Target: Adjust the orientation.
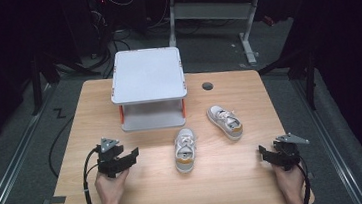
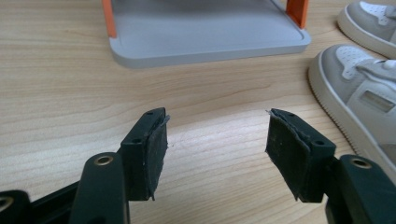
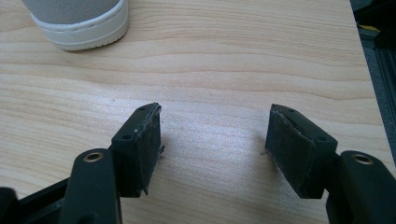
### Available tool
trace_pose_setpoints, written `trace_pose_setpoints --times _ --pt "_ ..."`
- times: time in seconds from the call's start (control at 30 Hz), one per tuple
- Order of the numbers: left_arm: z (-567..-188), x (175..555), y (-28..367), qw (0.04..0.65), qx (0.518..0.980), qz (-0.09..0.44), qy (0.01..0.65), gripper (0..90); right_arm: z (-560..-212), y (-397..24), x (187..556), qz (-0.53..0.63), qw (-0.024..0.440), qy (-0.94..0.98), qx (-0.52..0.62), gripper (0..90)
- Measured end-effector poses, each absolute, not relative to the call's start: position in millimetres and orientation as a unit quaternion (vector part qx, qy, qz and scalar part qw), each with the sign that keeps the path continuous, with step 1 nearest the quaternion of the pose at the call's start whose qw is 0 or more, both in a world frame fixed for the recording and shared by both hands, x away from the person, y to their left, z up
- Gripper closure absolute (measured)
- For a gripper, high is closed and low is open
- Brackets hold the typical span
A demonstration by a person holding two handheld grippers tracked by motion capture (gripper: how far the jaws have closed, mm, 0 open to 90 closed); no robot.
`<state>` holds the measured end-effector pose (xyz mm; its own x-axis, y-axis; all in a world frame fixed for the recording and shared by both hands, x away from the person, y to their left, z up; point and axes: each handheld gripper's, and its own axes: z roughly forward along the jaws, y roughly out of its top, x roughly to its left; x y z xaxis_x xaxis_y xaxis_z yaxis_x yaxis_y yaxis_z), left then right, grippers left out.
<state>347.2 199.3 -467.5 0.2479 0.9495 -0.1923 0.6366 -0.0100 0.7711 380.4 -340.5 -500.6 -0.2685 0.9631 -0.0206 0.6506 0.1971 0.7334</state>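
Note:
Two small grey-and-white sneakers lie on the wooden table [image 1: 236,177]. The nearer sneaker [image 1: 185,149] lies mid-table with its toe towards me and shows at the right edge of the left gripper view [image 2: 359,98]. The other sneaker [image 1: 225,122] lies slanted to its right and farther back, and shows there too [image 2: 371,18]. My left gripper [image 1: 131,156] [image 2: 217,135] stands open over bare wood, left of the nearer sneaker, pointing at it. My right gripper [image 1: 263,153] [image 3: 215,133] is open near the table's right front, with a sneaker heel [image 3: 79,21] ahead.
A grey two-level rack [image 1: 149,75] with orange posts stands at the back centre; its lower tray [image 2: 205,32] lies ahead of my left gripper. A round cable hole [image 1: 207,86] sits right of the rack. The table's right edge [image 3: 369,79] runs close beside my right gripper.

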Motion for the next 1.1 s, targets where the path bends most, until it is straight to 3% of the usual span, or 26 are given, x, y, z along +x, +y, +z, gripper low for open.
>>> trace_pose_setpoints --times 0.43,0.57,0.77,1.1 --pt "-494.9 354.4 201.8 0.353 0.685 0.225 0.597 38.4 -500.5 -339.3 380.4 0.313 0.251 0.734 0.548 36.8" --pt "-497.7 356.1 201.4 0.341 0.689 0.236 0.594 38.3 -500.1 -339.1 379.6 0.318 0.248 0.740 0.538 45.3" --pt "-505.2 357.1 202.6 0.335 0.691 0.246 0.592 38.1 -497.9 -334.2 376.8 0.330 0.241 0.758 0.509 50.7" --pt "-506.0 357.3 196.2 0.316 0.704 0.262 0.579 36.3 -454.0 -310.9 382.3 0.393 0.212 0.775 0.447 56.2"
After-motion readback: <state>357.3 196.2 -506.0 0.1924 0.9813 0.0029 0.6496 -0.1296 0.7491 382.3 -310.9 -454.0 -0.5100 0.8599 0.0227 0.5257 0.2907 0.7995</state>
